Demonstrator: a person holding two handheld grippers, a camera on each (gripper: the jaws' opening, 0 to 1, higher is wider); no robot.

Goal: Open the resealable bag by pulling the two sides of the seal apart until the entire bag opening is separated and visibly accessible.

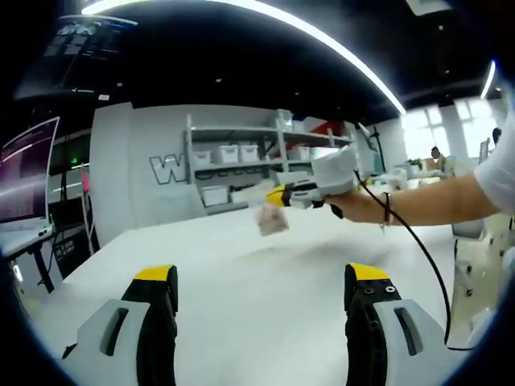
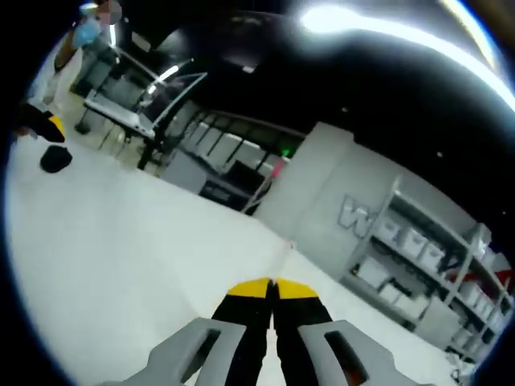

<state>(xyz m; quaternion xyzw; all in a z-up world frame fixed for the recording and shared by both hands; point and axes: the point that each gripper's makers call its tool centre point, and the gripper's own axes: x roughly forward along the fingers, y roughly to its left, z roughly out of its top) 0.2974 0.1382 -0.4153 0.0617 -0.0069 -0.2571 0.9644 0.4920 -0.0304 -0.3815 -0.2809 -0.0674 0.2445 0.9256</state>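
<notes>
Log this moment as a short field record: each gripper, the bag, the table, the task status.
left gripper: open, jaws wide apart over the white table
right gripper: jaws together; in the left gripper view it is held out by a person's arm
bag: small clear bag hanging blurred at the right gripper's tips
seal state: too blurred to tell
background: shelves with white bins

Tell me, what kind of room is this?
Probably a lab or workshop. There's a big white table, metal shelves holding white storage bins, and a computer screen off to one side. The right claw holds a small clear bag above the table.
</notes>
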